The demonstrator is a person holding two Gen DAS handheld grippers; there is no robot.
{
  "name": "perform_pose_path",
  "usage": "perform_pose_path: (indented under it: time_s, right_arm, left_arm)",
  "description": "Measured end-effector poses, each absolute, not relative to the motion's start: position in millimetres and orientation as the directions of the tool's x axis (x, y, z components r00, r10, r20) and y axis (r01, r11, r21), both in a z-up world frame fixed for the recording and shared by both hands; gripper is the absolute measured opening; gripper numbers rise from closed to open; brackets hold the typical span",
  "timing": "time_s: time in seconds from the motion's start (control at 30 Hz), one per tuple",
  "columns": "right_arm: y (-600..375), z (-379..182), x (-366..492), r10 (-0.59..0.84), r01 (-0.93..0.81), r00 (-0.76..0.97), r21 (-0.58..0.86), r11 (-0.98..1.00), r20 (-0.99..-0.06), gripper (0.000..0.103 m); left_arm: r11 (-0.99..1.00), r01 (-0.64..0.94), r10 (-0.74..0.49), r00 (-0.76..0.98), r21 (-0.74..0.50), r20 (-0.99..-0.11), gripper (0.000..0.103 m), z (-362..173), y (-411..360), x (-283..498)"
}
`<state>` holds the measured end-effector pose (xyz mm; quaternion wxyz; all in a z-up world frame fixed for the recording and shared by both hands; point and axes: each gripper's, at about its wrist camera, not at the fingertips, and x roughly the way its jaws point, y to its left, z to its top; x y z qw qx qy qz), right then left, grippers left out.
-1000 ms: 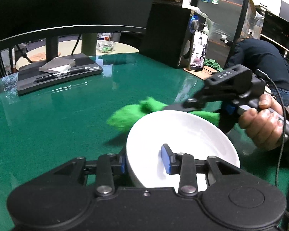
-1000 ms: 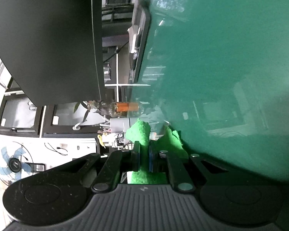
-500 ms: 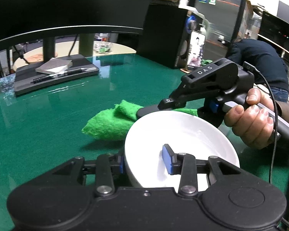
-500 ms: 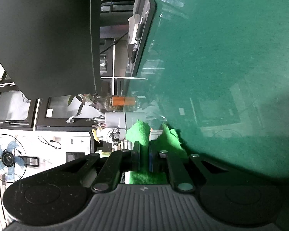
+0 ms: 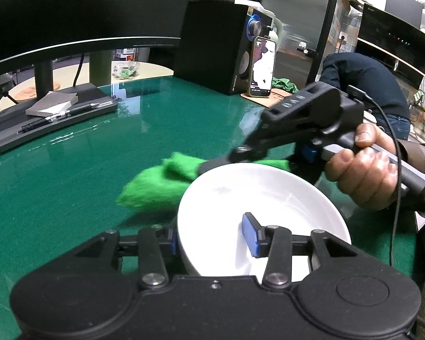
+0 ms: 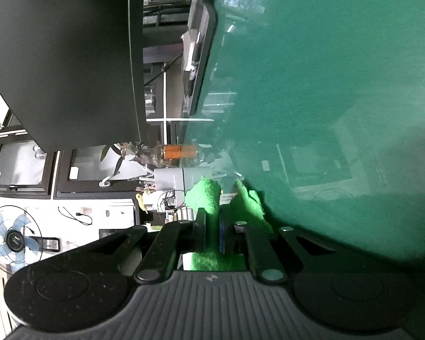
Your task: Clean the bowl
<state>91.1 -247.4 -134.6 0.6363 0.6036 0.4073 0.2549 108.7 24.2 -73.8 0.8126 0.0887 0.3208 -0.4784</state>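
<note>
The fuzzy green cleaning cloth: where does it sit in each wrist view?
Left wrist view: the fuzzy green cleaning cloth lies left of centre, behind the white bowl's far rim, pinched by the right gripper.
Right wrist view: low centre, clamped between the pads.
Shared landmark: the glossy green tabletop.

An office or lab workspace is suggested. A green desk mat [image 5: 104, 170] is overhung by a large curved monitor [image 5: 79, 8], on whose base a notepad [image 5: 51, 103] and pen [image 5: 58, 116] are laid. A black speaker [image 5: 218, 45] and propped phone [image 5: 264, 67] are seen behind; a standing fan [image 6: 12, 239] is seen by white walls.
</note>
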Motion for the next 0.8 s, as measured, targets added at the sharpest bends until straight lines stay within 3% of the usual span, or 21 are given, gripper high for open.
perform_pose_path:
  time_s: [0.53, 0.57, 0.6, 0.63, 0.67, 0.8]
  right_arm:
    - [-286, -138, 33, 0.771, 0.188, 0.608, 0.978, 0.088, -0.187, 0.010]
    - [-286, -139, 34, 0.768, 0.189, 0.613, 0.978, 0.084, -0.184, 0.010]
    - [-287, -139, 35, 0.766, 0.190, 0.617, 0.979, 0.080, -0.182, 0.010]
    - [-288, -139, 36, 0.763, 0.192, 0.620, 0.978, 0.079, -0.183, 0.010]
    - [-289, -139, 37, 0.761, 0.193, 0.622, 0.978, 0.077, -0.183, 0.010]
    - [-291, -139, 43, 0.756, 0.204, 0.625, 0.975, 0.085, -0.197, 0.010]
  left_arm:
    - [0.583, 0.789, -0.722, 0.391, -0.197, -0.571, 0.045, -73, 32, 99]
    - [0.600, 0.773, -0.719, 0.408, -0.206, -0.563, 0.048, -72, 36, 97]
    - [0.617, 0.757, -0.715, 0.425, -0.216, -0.555, 0.061, -70, 39, 94]
    - [0.633, 0.740, -0.711, 0.441, -0.226, -0.547, 0.082, -69, 43, 91]
    - [0.639, 0.735, -0.708, 0.448, -0.227, -0.546, 0.089, -68, 43, 90]
    - [0.696, 0.665, -0.686, 0.503, -0.272, -0.525, 0.090, -65, 61, 73]
